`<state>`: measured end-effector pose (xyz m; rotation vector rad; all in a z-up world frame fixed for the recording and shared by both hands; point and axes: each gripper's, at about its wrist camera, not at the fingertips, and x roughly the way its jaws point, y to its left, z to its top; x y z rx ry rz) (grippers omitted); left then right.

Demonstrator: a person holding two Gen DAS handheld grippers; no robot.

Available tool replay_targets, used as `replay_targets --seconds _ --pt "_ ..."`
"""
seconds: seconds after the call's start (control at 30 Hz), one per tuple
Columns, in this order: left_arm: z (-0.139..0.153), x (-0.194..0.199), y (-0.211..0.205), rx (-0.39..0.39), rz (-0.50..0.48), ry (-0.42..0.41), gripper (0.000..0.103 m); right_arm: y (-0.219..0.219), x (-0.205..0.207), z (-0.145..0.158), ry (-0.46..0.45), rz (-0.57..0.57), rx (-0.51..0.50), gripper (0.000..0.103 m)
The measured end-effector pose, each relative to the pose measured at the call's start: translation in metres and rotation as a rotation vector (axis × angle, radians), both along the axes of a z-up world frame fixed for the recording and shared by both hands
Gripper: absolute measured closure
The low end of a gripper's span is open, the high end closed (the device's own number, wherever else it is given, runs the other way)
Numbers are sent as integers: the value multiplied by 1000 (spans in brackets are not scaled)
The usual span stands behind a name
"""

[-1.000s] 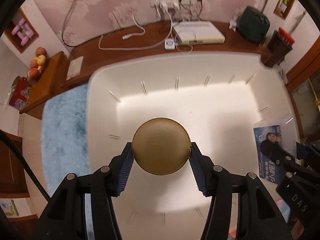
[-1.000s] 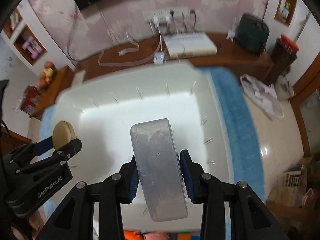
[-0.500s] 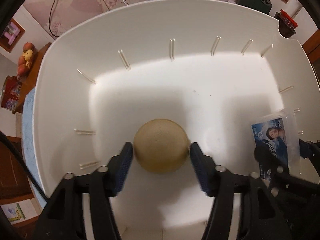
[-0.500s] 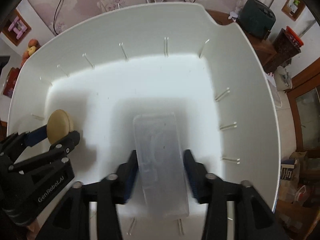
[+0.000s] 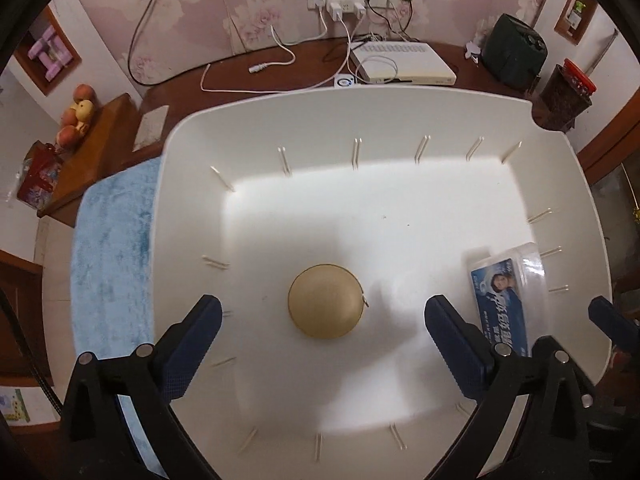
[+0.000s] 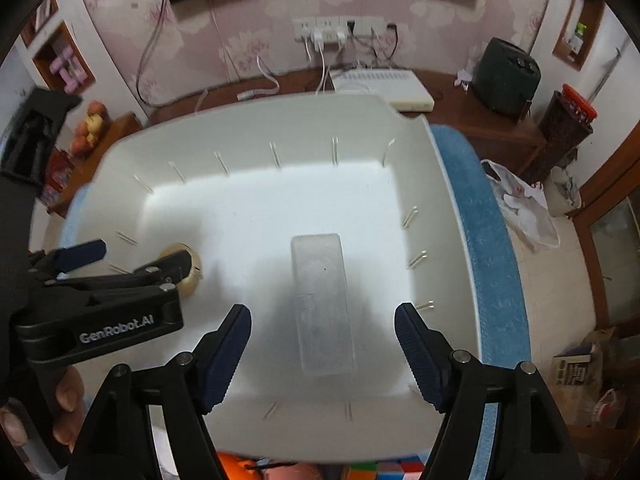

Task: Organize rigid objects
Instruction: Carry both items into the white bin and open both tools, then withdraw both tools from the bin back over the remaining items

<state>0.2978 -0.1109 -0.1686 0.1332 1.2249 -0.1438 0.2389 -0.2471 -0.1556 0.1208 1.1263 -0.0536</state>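
A round tan tin (image 5: 325, 301) lies on the floor of the white bin (image 5: 192, 184). My left gripper (image 5: 322, 334) is open above it, with the jaws wide apart on both sides and not touching it. A clear plastic box with a blue label (image 5: 507, 295) lies at the bin's right side. In the right wrist view the same box (image 6: 323, 299) lies flat on the bin floor (image 6: 248, 216), and my right gripper (image 6: 322, 350) is open over it, clear of its sides. The tin (image 6: 188, 276) shows partly behind the left gripper (image 6: 120, 264).
The bin rests on a blue towel (image 5: 112, 256), which also shows in the right wrist view (image 6: 488, 240). Behind it a wooden shelf holds a white router (image 5: 400, 66) and cables. Colourful blocks (image 6: 384, 470) lie at the bin's near edge. A plastic bag (image 6: 520, 204) lies on the floor.
Both grippers lowered into the bin, opened and let go: the tin and the clear box now lie on the bin floor. Both grippers have drawn back upward.
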Motion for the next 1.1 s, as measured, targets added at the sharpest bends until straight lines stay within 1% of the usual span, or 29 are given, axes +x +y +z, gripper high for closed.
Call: replay_targets --seconds 0.07,0.17,0.3,0.47,0.57,0.67,0.83,0.97,1.07,1.1 --pt "4 -4 6 -4 9 -10 2 -6 -6 7 -42 -13 14 28" --pt "9 -12 14 -4 24 -29 2 -1 -17 20 -78 -12 5 28" --pt "18 -23 25 -16 43 -48 2 2 -38 31 -105 29 24 28" --pt "40 -45 32 -33 55 -88 2 13 -72 45 -143 88 28 28" --pt "54 -65 34 -42 55 -118 2 15 -93 52 -151 108 63 28" --pt "67 -84 36 -54 56 -146 2 16 -113 60 -166 118 76 28" --pt "83 -118 43 -89 66 -168 2 23 -144 76 -182 138 1 28" --pt "90 -145 45 -105 59 -184 2 20 -172 84 -186 141 24 28" --pt "90 -166 48 -115 50 -186 2 16 -192 88 -204 144 51 22" --pt "89 -173 48 -117 49 -187 2 15 -201 90 -214 142 53 22"
